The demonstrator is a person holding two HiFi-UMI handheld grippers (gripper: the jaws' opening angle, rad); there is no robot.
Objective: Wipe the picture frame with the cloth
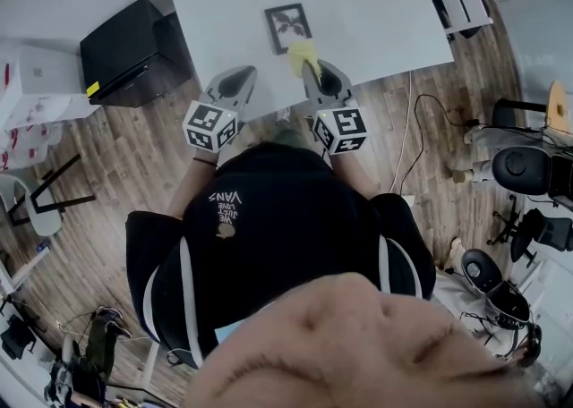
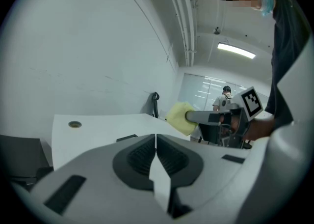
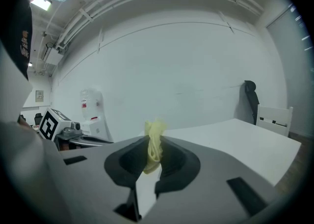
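White table [image 1: 376, 4] above a wood floor, dark picture frame [image 1: 288, 28] lying flat near its front edge; right gripper [image 3: 155, 155] clamped on a yellow cloth [image 1: 302, 56] at the frame's near right corner; left gripper [image 2: 156, 144] alongside, jaws pressed together, holding nothing.

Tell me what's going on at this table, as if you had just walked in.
A person stands at a white table with a gripper in each hand. The right gripper is shut on a yellow cloth, held at the near right corner of a dark picture frame that lies flat on the table. Whether the cloth touches the frame cannot be told. The left gripper is shut and empty, beside the frame near the table's edge.
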